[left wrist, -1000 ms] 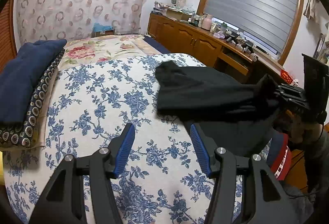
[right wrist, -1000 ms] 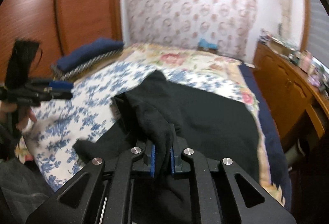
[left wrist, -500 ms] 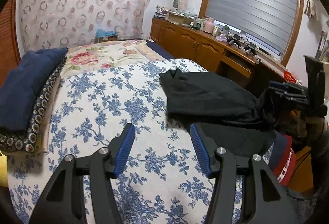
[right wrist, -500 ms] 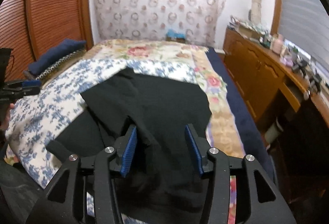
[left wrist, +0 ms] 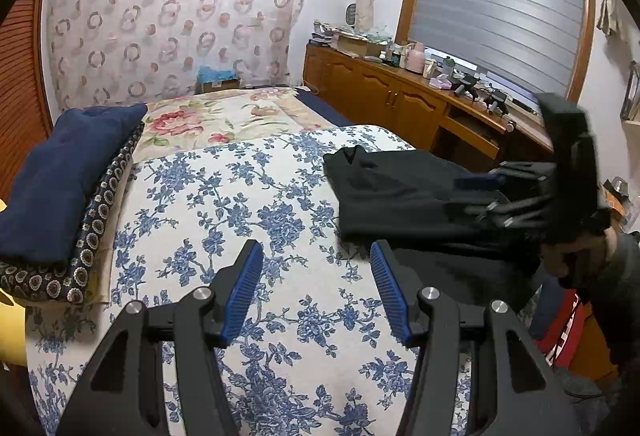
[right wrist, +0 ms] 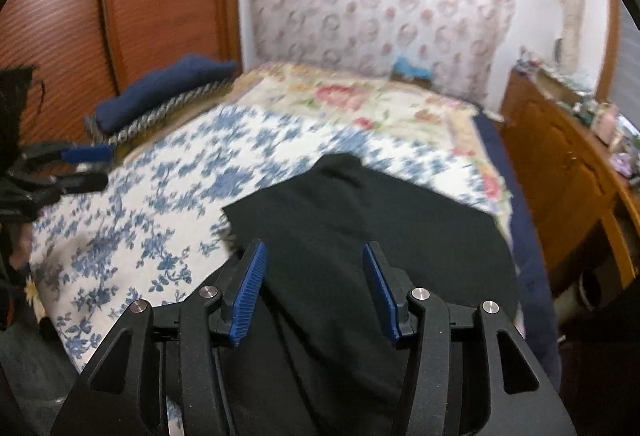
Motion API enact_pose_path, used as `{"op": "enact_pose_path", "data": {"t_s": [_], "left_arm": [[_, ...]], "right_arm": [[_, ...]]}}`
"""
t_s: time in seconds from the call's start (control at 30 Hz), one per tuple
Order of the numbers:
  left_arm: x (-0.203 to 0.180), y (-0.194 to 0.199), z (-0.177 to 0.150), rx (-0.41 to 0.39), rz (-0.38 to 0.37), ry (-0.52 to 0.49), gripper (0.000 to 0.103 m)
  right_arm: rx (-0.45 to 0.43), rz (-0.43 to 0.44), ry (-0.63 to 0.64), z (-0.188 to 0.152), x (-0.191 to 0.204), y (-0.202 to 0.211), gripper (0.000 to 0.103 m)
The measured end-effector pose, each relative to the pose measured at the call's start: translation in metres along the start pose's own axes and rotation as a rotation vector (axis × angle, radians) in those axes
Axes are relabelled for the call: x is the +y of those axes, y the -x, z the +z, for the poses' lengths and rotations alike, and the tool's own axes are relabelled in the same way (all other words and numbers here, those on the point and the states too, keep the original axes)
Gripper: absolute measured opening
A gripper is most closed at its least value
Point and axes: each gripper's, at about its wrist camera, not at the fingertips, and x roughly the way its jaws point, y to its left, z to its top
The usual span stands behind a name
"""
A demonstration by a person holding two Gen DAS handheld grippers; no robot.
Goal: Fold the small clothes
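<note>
Since one second ago the right gripper (right wrist: 312, 292) has let go of the black garment (right wrist: 360, 236): its fingers, which were clamped on a bunch of the cloth, have just been opening and are now standing apart. The cloth is lying under and between them, but the blue pads (right wrist: 249, 292) are not pressing on it. The garment, which was lifted in a bunch before, is now lying flatter on the bed (right wrist: 132, 236).

In the right wrist view the garment is filling the lower middle of the frame, folded over itself, on the blue-flowered cover near the bed's right edge. The left gripper (right wrist: 86, 166) is showing at the left edge, blurred.

In the left wrist view the left gripper (left wrist: 316, 292) is hovering at the bottom centre with its fingers apart, with only the flowered cover between them. The garment (left wrist: 392, 192) is lying at the middle right, and the right gripper (left wrist: 490, 196) is just above it, blurred. A navy pillow (left wrist: 60, 180) is resting at the left edge.
</note>
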Motion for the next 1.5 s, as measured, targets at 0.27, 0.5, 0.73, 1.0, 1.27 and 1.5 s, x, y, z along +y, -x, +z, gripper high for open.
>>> {"op": "enact_pose_path", "data": {"t_s": [0.27, 0.5, 0.73, 1.0, 1.27, 1.5], "left_arm": [[0.002, -0.004, -0.004, 0.010, 0.000, 0.006, 0.055], [0.000, -0.009, -0.006, 0.021, -0.007, 0.000, 0.055], [0.000, -0.011, -0.007, 0.027, -0.010, -0.001, 0.055], [-0.002, -0.013, -0.006, 0.029, -0.016, -0.009, 0.055], [-0.007, -0.033, 0.005, 0.059, -0.031, -0.032, 0.055], [-0.011, -0.080, 0.038, 0.105, -0.034, -0.063, 0.055]], "right_arm": [[0.118, 0.072, 0.077, -0.001, 0.025, -0.046, 0.051], [0.193, 0.033, 0.136, 0.000, 0.023, -0.073, 0.048], [0.075, 0.017, 0.077, 0.013, 0.004, -0.045, 0.005], [-0.070, -0.122, -0.124, 0.034, -0.089, 0.021, 0.005], [0.095, -0.338, -0.290, 0.002, -0.188, -0.001, 0.032], [0.061, -0.250, -0.316, 0.002, -0.197, -0.016, 0.043]]}}
